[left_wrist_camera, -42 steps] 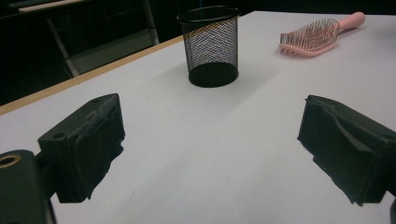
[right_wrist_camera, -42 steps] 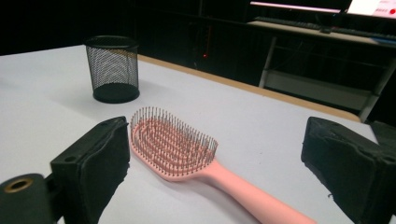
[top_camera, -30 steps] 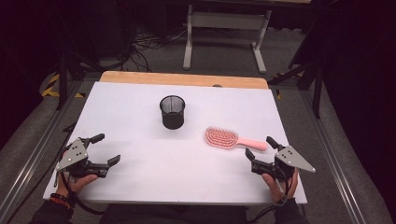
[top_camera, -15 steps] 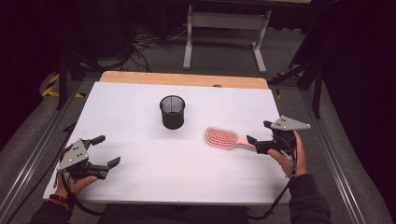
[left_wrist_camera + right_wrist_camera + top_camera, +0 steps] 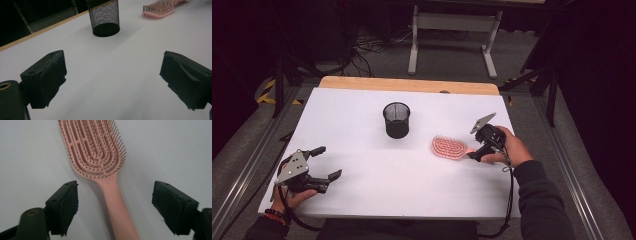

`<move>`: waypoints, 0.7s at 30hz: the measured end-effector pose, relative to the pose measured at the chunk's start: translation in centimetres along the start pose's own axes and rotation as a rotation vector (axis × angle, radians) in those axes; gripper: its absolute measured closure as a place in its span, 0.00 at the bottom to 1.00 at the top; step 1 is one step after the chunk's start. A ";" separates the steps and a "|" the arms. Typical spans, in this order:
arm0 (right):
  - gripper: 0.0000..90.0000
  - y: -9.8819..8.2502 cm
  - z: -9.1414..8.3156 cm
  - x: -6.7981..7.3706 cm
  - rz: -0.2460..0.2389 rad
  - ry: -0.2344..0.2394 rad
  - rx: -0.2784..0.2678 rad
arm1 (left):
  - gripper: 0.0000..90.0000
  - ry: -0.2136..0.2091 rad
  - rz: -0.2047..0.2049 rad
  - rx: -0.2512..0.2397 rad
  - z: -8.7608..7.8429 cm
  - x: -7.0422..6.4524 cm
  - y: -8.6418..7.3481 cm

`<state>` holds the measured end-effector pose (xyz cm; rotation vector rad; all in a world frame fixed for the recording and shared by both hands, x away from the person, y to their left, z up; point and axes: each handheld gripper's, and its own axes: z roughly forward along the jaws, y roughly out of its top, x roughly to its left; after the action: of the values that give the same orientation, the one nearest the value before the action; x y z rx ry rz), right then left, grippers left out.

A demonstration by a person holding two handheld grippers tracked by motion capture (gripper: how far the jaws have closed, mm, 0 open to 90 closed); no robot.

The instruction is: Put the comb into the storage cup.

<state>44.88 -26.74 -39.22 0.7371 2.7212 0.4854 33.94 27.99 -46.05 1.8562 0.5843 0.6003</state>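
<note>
A pink hairbrush (image 5: pixel 448 147) lies bristles up on the white table (image 5: pixel 362 105), right of the middle, with its handle pointing right. My right gripper (image 5: pixel 476 152) reaches down over that handle. In the right gripper view the brush (image 5: pixel 95 147) runs up the picture and its handle lies between the jaws of my right gripper (image 5: pixel 115 195). The jaws have just been closing, with a gap on each side of the handle. A black mesh cup (image 5: pixel 396 120) stands upright at the table's middle back. My left gripper (image 5: pixel 328 162) rests open at the front left with nothing in it.
From the left gripper (image 5: pixel 112 82) the mesh cup (image 5: pixel 104 17) and the brush (image 5: pixel 160 8) stand far across bare white tabletop. A wooden strip (image 5: pixel 407 84) edges the table's far side. Behind it are a metal stand (image 5: pixel 452 20) and cables on the floor.
My right hand has moved from the front right corner forward and left to the brush handle, and its jaws stand narrower. The left hand and the brush have stayed put.
</note>
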 end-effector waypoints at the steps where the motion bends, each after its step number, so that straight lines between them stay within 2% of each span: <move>1: 0.30 0.2 0.3 -0.1 -0.016 0.016 0.025 | 0.08 0.000 0.002 0.001 0.0 0.0 0.0; 5: 0.37 1.0 1.6 -0.6 -0.038 0.025 0.116 | 0.09 -0.007 0.004 0.008 -0.1 -0.1 0.0; 7: 0.41 1.3 2.2 -0.7 -0.054 0.048 0.146 | 0.09 -0.012 0.004 0.006 -0.1 -0.1 -0.1; 12: 0.48 1.7 3.0 -1.2 -0.090 0.083 0.175 | 0.09 -0.014 0.003 0.001 -0.1 -0.2 -0.1; 13: 0.49 1.8 3.1 -1.2 -0.084 0.105 0.176 | 0.09 -0.016 0.002 -0.001 -0.1 -0.2 -0.1; 14: 0.52 1.9 3.3 -1.3 -0.087 0.128 0.181 | 0.09 -0.016 0.003 -0.001 -0.1 -0.2 -0.1; 15: 0.60 1.9 3.6 -1.3 -0.095 0.145 0.195 | 0.09 -0.017 0.003 0.000 -0.1 -0.2 -0.1; 17: 0.61 1.9 3.9 -1.3 -0.104 0.139 0.210 | 0.09 -0.020 0.003 0.002 0.0 -0.3 -0.1; 21: 0.69 2.2 4.5 -1.2 -0.127 0.152 0.240 | 0.11 -0.037 0.007 0.012 0.0 -0.3 -0.1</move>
<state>48.35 -24.51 -42.22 0.5991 2.9817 0.1954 33.70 27.76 -46.19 1.8778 0.5587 0.5668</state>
